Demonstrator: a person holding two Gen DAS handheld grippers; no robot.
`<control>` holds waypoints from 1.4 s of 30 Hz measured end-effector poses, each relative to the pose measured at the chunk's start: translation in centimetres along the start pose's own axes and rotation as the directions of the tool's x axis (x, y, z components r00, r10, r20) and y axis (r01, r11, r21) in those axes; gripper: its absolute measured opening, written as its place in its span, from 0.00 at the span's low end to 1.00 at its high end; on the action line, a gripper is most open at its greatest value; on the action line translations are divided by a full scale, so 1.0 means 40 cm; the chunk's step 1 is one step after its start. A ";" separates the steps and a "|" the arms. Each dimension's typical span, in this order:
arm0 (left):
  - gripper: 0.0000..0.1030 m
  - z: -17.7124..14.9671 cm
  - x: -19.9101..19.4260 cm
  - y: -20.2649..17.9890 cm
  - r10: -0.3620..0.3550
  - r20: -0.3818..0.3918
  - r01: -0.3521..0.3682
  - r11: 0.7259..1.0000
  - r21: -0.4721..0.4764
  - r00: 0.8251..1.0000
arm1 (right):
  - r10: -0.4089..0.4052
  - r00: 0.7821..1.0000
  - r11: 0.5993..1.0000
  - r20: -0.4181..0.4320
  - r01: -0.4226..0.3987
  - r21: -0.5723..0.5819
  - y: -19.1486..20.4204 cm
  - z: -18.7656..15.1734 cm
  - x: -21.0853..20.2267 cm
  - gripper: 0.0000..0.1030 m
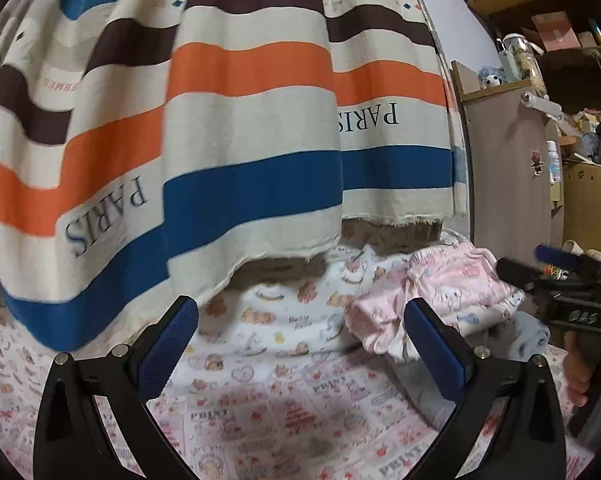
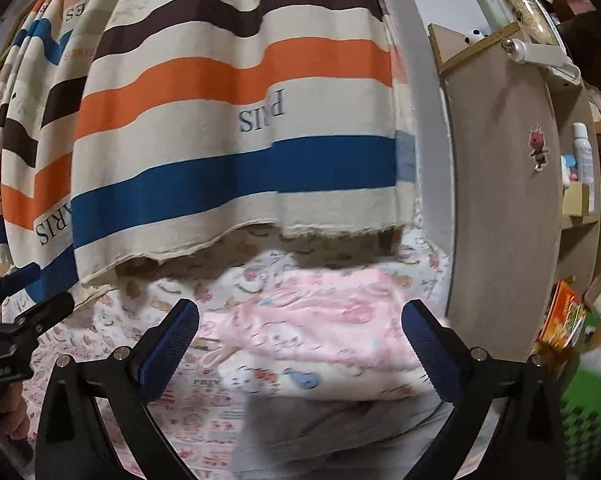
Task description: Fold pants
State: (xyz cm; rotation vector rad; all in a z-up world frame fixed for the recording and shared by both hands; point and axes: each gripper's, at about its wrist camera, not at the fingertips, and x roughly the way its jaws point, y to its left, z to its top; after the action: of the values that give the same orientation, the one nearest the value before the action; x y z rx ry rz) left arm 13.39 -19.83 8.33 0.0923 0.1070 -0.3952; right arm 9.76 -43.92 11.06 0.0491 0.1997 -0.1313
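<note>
The striped curtain (image 1: 240,120) carries "PARIS" upside down, at nine o'clock and two o'clock of the left wrist view, with small "HERMES" along its pale bands at twelve. The bedsheet (image 1: 284,408) repeats "PRINT" at six o'clock.

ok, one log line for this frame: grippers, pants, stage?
left gripper: open, empty | right gripper: open, empty, facing pink pants | pants: bunched on printed sheet, by striped curtain | stage: pre-grasp

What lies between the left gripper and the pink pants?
Only bare printed bedsheet lies between the open left gripper and the pink pants, in the left wrist view.
</note>
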 end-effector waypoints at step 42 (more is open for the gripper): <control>0.99 -0.192 0.062 0.104 0.126 -0.162 -0.146 0.982 -0.119 0.979 | 0.055 0.987 0.998 -0.153 -0.058 -0.015 0.038 -0.173 0.076 0.99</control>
State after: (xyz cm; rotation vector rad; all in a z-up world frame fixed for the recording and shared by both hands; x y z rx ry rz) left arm 16.60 -16.11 0.70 0.0006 0.2772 -0.2423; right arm 11.56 -42.35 3.74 0.0454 0.3526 -0.0690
